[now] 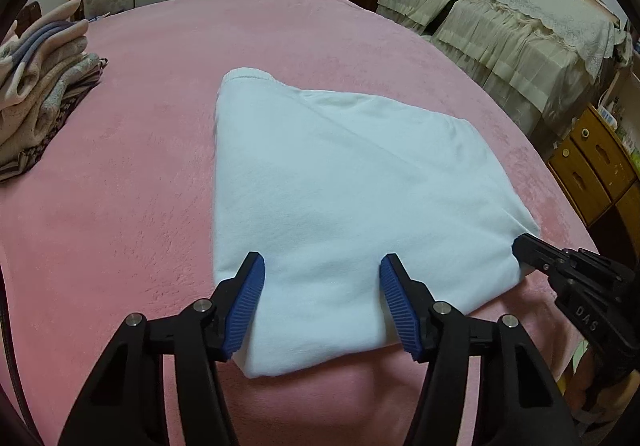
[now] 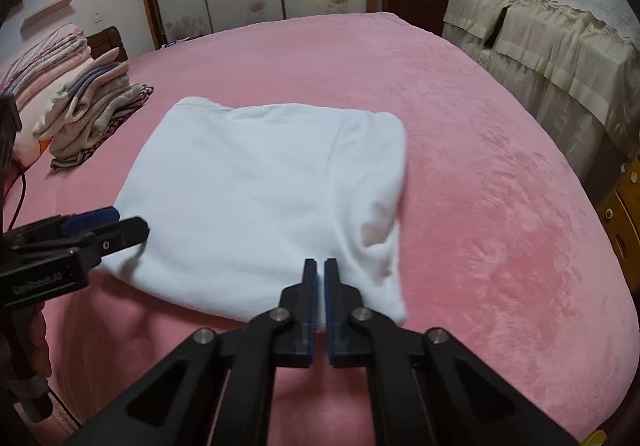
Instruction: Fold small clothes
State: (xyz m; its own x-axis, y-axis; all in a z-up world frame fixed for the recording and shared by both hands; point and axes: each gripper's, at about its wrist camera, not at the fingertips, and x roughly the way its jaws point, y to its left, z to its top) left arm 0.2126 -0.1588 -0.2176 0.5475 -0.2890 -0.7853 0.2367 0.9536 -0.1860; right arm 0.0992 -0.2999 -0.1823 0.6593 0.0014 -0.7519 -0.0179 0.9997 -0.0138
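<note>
one white garment, folded into a flat packet, lies mid-way on a pink bedspread. left gripper: blue-padded jaws spread, straddling the packet's near edge, cloth between them but not pinched. right gripper: jaws pressed together at the packet's near right corner; whether cloth is caught between them cannot be told. one stack of folded clothes sits well apart at the bedspread's far left.

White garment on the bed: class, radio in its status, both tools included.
Left tool open, straddling near edge. Right tool shut on white garment. Nothing in the way.
</note>
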